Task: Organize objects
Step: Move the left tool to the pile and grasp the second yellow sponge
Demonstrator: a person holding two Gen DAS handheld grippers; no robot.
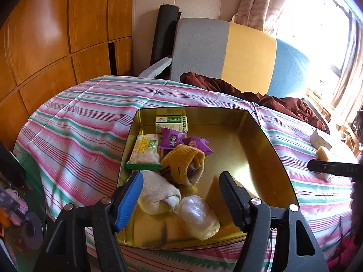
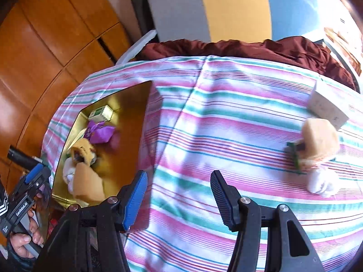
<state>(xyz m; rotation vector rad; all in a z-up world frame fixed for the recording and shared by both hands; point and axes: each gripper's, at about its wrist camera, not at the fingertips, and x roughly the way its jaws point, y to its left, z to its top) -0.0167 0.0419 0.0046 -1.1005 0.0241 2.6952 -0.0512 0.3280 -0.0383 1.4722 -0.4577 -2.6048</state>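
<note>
Left wrist: left gripper (image 1: pixel 181 192) fingers apart, empty, over gold tin (image 1: pixel 261 136); right gripper (image 2: pixel 179 192) apart, empty.

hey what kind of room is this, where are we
Most likely a room in a home, perhaps a bedroom: wooden wardrobe doors, a curtained window, and a striped sheet spread over the work surface, with a gold tin of odds and ends on it.

Socks (image 1: pixel 181 167) and packets (image 1: pixel 145 153) in tin (image 1: pixel 267 140); box (image 2: pixel 326 106) right.
</note>
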